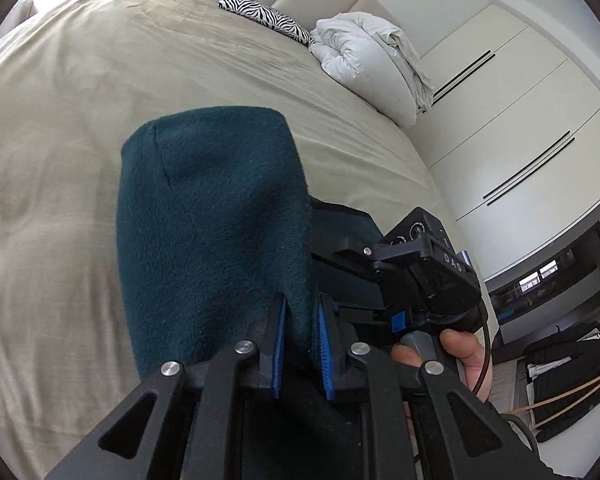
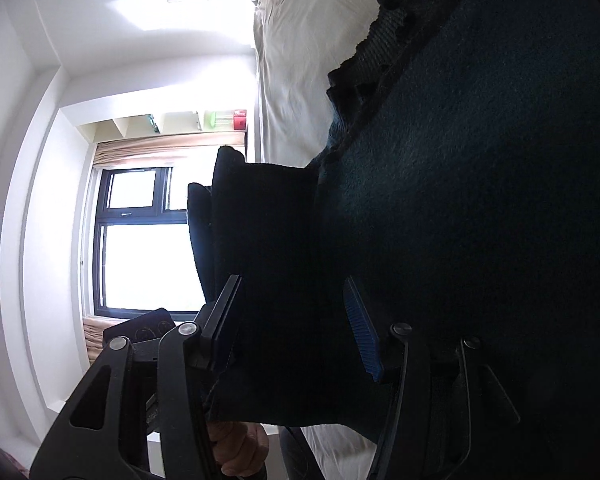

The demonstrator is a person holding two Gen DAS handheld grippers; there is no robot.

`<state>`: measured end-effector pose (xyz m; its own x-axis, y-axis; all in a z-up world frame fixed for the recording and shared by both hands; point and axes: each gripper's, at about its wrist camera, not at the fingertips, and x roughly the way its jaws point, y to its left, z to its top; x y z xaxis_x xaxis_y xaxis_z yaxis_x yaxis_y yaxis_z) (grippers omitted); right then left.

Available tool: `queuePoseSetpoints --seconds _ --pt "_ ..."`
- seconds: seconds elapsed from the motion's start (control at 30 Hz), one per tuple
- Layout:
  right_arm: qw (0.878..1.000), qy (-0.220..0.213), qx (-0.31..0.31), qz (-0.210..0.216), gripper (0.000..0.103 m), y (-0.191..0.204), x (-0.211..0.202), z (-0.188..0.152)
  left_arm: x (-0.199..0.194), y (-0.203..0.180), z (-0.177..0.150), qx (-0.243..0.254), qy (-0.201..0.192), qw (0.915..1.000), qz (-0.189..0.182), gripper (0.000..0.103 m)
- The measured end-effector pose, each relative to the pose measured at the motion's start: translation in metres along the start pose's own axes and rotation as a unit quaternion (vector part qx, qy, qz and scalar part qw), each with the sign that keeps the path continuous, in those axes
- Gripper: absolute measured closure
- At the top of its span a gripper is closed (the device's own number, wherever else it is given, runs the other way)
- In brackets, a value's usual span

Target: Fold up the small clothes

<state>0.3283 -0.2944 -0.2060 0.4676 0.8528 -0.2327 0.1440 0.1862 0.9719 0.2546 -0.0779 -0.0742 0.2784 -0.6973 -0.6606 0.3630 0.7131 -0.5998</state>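
A dark teal fleece garment (image 1: 212, 216) hangs over the beige bed (image 1: 60, 120). My left gripper (image 1: 300, 316) is shut on its edge, the blue pads pinching a fold of cloth. My right gripper (image 1: 412, 276) shows to the right of the cloth in the left wrist view, held by a hand. In the right wrist view the garment (image 2: 460, 200) fills the right side, with its ribbed collar at the top. My right gripper (image 2: 292, 300) has cloth between its fingers, which stand apart around a thick fold.
A zebra-print pillow (image 1: 264, 16) and a rolled white duvet (image 1: 364, 60) lie at the head of the bed. White wardrobe doors (image 1: 520, 120) stand on the right. A black bag (image 1: 568, 380) sits on the floor. A window (image 2: 140, 240) shows in the right wrist view.
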Motion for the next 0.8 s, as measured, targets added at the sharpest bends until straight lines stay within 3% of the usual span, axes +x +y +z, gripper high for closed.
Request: queuePoseSetpoints --seconds 0.2,0.3,0.47,0.5,0.57,0.63,0.7,0.8 --pt "0.999 -0.019 0.025 0.042 0.051 -0.018 -0.022 0.021 0.029 -0.006 -0.014 0.005 0.001 1.0000 0.005 0.087" --pt "0.998 -0.028 0.023 0.051 0.043 -0.012 -0.021 0.026 0.030 -0.003 -0.018 0.002 -0.003 1.0000 0.002 0.087" --pt "1.000 -0.001 0.000 -0.017 0.042 0.004 0.003 0.034 0.032 -0.012 -0.029 0.023 -0.010 0.9996 0.016 0.084" --pt "0.999 0.004 -0.007 -0.032 0.044 0.008 0.009 0.036 0.032 -0.015 -0.031 0.028 -0.009 0.9994 0.016 0.083" --pt "0.998 0.013 -0.019 -0.055 0.061 0.017 0.022 0.031 0.029 -0.019 -0.034 0.042 -0.011 0.9989 0.016 0.083" --pt "0.996 0.020 -0.021 -0.082 0.089 0.018 0.030 0.035 0.022 -0.022 -0.041 0.055 -0.012 0.9983 0.012 0.083" --pt "0.994 0.021 -0.021 -0.108 0.091 0.011 0.032 0.037 0.013 -0.026 -0.047 0.064 -0.013 0.9979 -0.007 0.083" --pt "0.991 0.010 -0.023 -0.129 0.092 0.015 0.018 0.043 0.001 -0.033 -0.053 0.084 -0.022 0.9962 -0.003 0.083"
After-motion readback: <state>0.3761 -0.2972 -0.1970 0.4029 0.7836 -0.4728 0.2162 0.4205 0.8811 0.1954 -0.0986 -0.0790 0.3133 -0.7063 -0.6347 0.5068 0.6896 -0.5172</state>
